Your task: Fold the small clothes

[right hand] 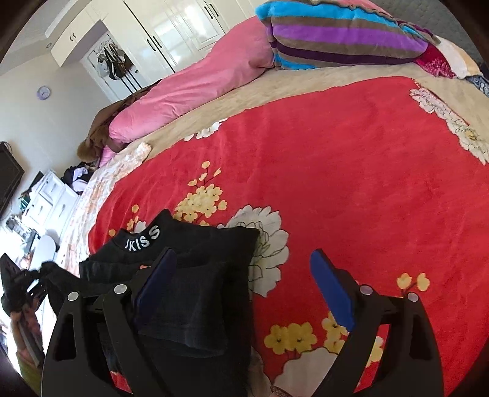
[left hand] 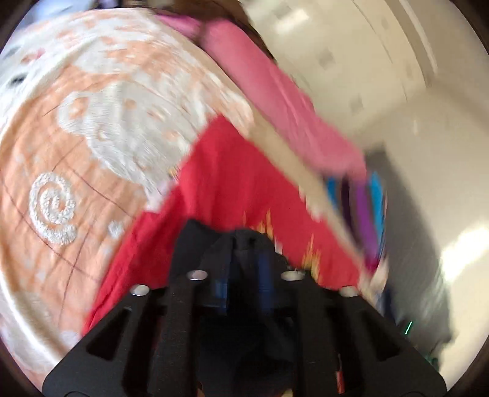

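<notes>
A black garment (right hand: 189, 293) with white letters on its collar (right hand: 142, 241) lies partly folded on the red flowered blanket (right hand: 336, 168). My right gripper (right hand: 244, 284) stands wide open over it. Its left blue pad (right hand: 156, 274) rests by the cloth and its right pad (right hand: 333, 293) is over bare blanket. One sleeve (right hand: 49, 268) stretches off to the far left. In the blurred left wrist view, my left gripper (left hand: 241, 274) has bunched black cloth (left hand: 241, 241) between its narrow-set blue pads, shut on it.
A pink duvet (right hand: 189, 82) and a striped plush blanket (right hand: 345, 36) lie at the far side of the bed. A peach and white patterned cover (left hand: 91, 128) spreads to the left. White wardrobes (right hand: 171, 27) and cluttered furniture (right hand: 45, 195) stand beyond.
</notes>
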Demonstrator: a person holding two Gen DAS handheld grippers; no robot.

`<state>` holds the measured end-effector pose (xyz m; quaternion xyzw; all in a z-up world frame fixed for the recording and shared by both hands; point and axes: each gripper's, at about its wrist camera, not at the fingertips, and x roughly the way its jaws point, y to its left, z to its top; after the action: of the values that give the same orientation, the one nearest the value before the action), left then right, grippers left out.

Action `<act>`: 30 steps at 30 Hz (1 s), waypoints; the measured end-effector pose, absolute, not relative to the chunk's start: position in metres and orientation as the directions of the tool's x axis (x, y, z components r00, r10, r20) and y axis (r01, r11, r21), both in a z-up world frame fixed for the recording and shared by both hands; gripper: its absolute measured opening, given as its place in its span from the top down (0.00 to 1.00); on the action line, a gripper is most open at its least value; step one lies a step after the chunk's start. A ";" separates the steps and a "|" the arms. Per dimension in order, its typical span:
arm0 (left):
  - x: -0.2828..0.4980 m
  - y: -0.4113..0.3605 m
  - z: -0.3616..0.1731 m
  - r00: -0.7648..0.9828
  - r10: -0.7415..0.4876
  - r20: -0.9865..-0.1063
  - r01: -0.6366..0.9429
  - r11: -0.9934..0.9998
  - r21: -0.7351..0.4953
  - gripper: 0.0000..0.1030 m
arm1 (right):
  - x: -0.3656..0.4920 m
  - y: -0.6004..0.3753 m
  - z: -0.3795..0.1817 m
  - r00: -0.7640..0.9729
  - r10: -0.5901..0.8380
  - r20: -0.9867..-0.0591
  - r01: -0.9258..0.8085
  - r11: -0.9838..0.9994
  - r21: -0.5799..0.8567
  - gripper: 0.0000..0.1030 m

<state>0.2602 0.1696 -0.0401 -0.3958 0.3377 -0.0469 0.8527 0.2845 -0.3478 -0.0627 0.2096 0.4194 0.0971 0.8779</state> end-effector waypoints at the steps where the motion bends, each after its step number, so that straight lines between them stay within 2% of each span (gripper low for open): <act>1: 0.262 0.174 -0.044 0.771 -0.303 -0.559 -0.226 0.692 -0.686 0.44 | 0.284 -0.347 -0.063 0.627 0.349 -0.697 -0.001 0.894 0.447 0.14; 2: 0.264 0.176 -0.048 0.757 -0.282 -0.590 -0.247 0.713 -0.657 0.40 | 0.284 -0.346 -0.062 0.623 0.351 -0.699 -0.011 0.897 0.441 0.14; 3: 0.265 0.178 -0.052 0.741 -0.266 -0.617 -0.271 0.722 -0.637 0.40 | 0.284 -0.346 -0.061 0.623 0.353 -0.698 -0.023 0.900 0.435 0.14; 7: 0.265 0.180 -0.044 0.734 -0.248 -0.632 -0.266 0.751 -0.604 0.40 | 0.282 -0.338 -0.049 0.603 0.410 -0.684 -0.143 0.899 0.413 0.13; 10: 0.263 0.174 -0.031 0.725 -0.205 -0.657 -0.240 0.819 -0.520 0.36 | 0.269 -0.317 -0.036 0.596 0.395 -0.699 -0.297 0.917 0.265 0.12; 14: 0.264 0.163 -0.029 0.686 -0.156 -0.711 -0.217 0.888 -0.405 0.33 | 0.244 -0.275 -0.037 0.603 0.294 -0.741 -0.469 0.883 -0.030 0.12; 16: 0.266 0.159 -0.034 0.667 -0.121 -0.735 -0.223 0.909 -0.352 0.33 | 0.240 -0.265 -0.043 0.595 0.273 -0.756 -0.500 0.862 -0.082 0.13; 18: 0.268 0.157 -0.042 0.644 -0.135 -0.753 -0.215 0.912 -0.348 0.33 | 0.239 -0.255 -0.050 0.608 0.222 -0.762 -0.515 0.841 -0.166 0.15; 20: 0.271 0.153 -0.050 0.617 -0.137 -0.775 -0.206 0.922 -0.327 0.33 | 0.238 -0.246 -0.059 0.598 0.173 -0.783 -0.542 0.807 -0.236 0.25; 27: 0.276 0.140 -0.064 0.575 -0.152 -0.804 -0.185 0.933 -0.310 0.31 | 0.233 -0.249 -0.067 0.636 0.072 -0.768 -0.537 0.757 -0.373 0.26; 28: 0.277 0.138 -0.065 0.573 -0.149 -0.806 -0.178 0.937 -0.300 0.31 | 0.235 -0.249 -0.067 0.637 0.069 -0.768 -0.529 0.764 -0.370 0.31; 29: 0.277 0.136 -0.065 0.570 -0.145 -0.809 -0.174 0.941 -0.291 0.31 | 0.238 -0.249 -0.068 0.637 0.067 -0.768 -0.522 0.770 -0.366 0.45; 30: 0.278 0.134 -0.066 0.567 -0.141 -0.812 -0.172 0.943 -0.284 0.31 | 0.241 -0.248 -0.069 0.631 0.066 -0.773 -0.523 0.772 -0.361 0.52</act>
<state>0.2779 0.1337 -0.0660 -0.1680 0.4654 0.0087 0.8690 0.2414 -0.2484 -0.0686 -0.2903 0.3935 0.1721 0.8551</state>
